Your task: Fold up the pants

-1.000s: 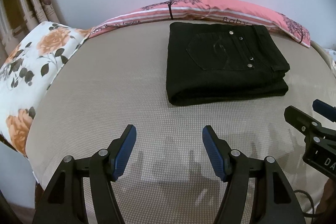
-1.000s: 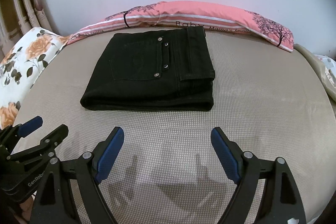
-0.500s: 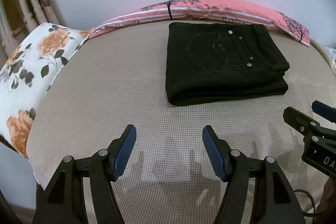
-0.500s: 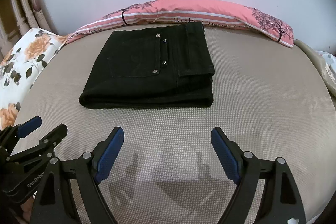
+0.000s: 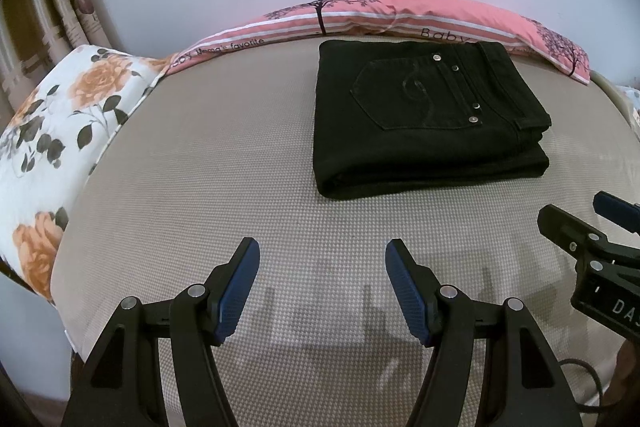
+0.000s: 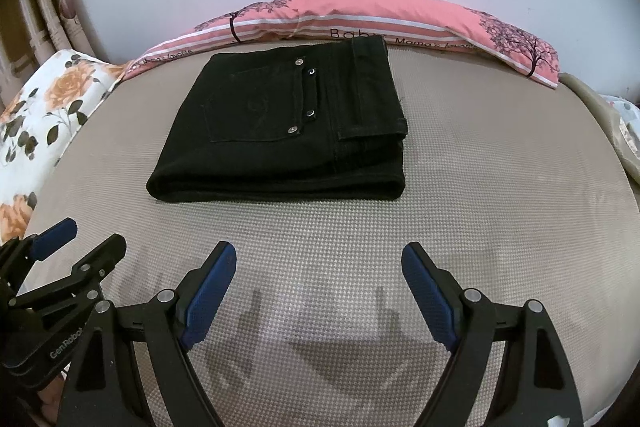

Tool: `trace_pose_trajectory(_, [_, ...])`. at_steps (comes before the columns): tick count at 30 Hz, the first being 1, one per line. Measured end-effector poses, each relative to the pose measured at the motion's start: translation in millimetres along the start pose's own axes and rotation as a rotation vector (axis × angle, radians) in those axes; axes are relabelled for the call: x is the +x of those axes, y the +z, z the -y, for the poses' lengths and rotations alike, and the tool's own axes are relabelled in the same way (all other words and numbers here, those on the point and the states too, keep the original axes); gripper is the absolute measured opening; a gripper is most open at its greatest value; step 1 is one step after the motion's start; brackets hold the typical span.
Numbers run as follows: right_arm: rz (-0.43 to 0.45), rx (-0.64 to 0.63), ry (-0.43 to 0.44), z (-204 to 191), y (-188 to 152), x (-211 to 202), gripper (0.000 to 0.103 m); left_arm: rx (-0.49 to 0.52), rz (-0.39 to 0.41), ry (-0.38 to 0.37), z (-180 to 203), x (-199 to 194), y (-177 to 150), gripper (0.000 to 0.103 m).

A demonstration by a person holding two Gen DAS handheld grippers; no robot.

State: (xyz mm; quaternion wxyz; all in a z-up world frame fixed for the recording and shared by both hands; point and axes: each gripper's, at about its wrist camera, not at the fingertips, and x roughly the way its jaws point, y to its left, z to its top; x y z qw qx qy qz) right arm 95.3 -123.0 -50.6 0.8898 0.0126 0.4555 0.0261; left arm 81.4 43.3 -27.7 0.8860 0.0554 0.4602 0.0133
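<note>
black denim pants [image 6: 288, 131] folded square on beige bed [image 6: 480, 187]; left gripper [image 5: 322, 287], right gripper [image 6: 318, 295] fingers wide apart, empty. risk: stray nudge unravels stack.

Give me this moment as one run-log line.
black denim pants: folded on beige textured mat | left gripper: open, empty | right gripper: open, empty | contact: none
</note>
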Motion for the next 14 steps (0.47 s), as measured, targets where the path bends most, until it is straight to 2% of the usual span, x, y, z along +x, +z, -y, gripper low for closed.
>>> trace_pose_trajectory(14, [-0.006,-0.001,-0.001,0.0,0.0,1.2,0.083,0.006,-0.010,-0.013,-2.1,3.7,1.0,0.066])
